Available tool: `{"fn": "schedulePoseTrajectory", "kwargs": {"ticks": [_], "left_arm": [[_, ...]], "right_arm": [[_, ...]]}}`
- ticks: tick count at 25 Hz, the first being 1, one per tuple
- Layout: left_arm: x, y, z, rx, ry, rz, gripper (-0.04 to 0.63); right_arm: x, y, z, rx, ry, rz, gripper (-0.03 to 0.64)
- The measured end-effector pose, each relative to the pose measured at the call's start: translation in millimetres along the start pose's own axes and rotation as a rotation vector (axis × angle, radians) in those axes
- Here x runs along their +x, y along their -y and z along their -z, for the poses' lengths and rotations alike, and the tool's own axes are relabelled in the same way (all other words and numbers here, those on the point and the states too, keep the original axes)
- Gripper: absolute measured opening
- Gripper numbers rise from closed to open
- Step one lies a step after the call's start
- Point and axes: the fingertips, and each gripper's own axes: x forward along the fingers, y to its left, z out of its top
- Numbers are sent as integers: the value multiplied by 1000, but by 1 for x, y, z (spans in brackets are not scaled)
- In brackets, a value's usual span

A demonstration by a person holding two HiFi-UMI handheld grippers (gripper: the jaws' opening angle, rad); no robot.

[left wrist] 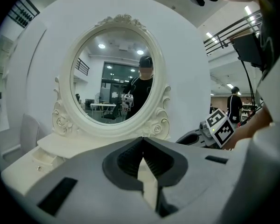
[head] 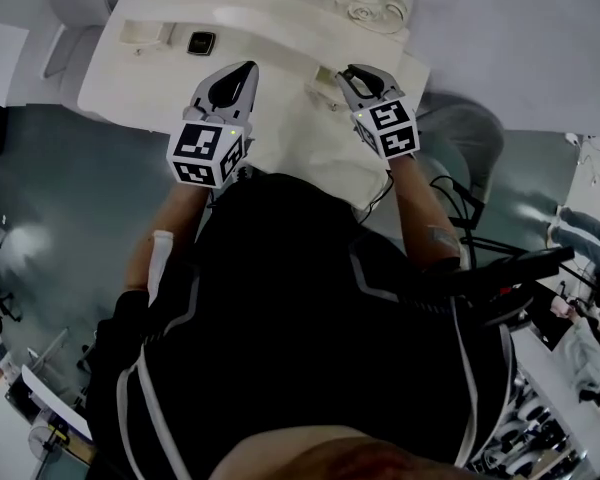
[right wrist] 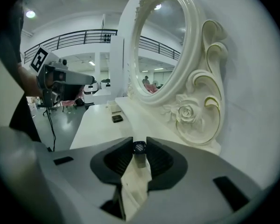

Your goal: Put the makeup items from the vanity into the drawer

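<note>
My right gripper (right wrist: 139,144) is shut on a small tube with a black cap (right wrist: 139,149), upright between the pads. It hangs over the white vanity top (right wrist: 95,129), close to the mirror's carved base (right wrist: 191,118). In the head view the right gripper (head: 354,72) is above the vanity's right part. My left gripper (left wrist: 143,141) is shut with nothing in it, its tips touching, and faces the oval mirror (left wrist: 115,76). From the head view the left gripper (head: 246,68) hovers over the middle of the vanity. A dark square compact (head: 201,42) lies on the vanity's left part, also seen as the compact (right wrist: 116,118).
A small white drawer box (head: 146,34) sits left of the compact; its knobbed front (left wrist: 43,158) shows low at the left. The vanity's front edge (head: 160,118) drops to a grey floor. A chair (head: 70,13) stands at the far left. The person's dark torso fills the lower head view.
</note>
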Motion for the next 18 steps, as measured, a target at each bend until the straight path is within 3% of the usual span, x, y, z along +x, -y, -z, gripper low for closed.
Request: {"fn": "schedulePoseTrajectory", "kwargs": {"ticks": [18], "left_arm": [[-17, 6, 27, -17, -67, -28, 3]], "right_arm": [[35, -21, 68, -41, -138, -76, 95]]}}
